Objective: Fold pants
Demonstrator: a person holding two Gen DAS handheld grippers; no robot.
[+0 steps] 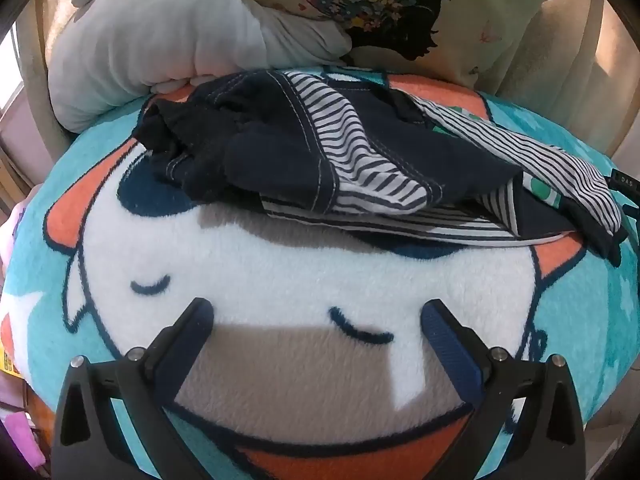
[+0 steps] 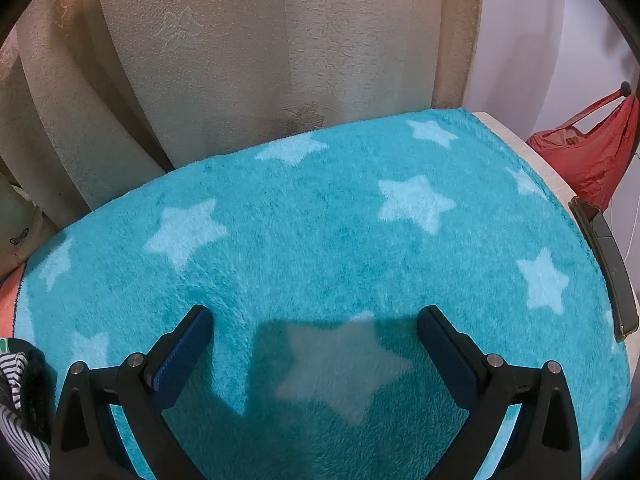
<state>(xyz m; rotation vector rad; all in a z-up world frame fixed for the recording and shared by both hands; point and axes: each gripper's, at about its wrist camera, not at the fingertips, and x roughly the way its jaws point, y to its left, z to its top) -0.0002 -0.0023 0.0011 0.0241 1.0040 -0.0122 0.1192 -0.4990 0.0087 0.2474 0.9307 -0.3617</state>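
Dark navy pants (image 1: 280, 148) with a blue-and-white striped lining lie crumpled in a heap on a fleece blanket (image 1: 280, 264) printed with a cartoon face. My left gripper (image 1: 316, 312) hovers over the blanket on the near side of the heap, open and apart from it, with nothing between its fingers. My right gripper (image 2: 314, 318) is open too, above a teal part of the blanket (image 2: 320, 220) with pale stars. Only a striped edge of the pants (image 2: 16, 392) shows at the lower left of the right wrist view.
A pale grey plush pillow (image 1: 152, 44) and a floral cushion (image 1: 400, 12) lie behind the pants. Beige curtains (image 2: 260, 48) hang behind the blanket. A red bag (image 2: 592, 152) hangs at the right, and a dark flat device (image 2: 604, 264) lies on the blanket's right edge.
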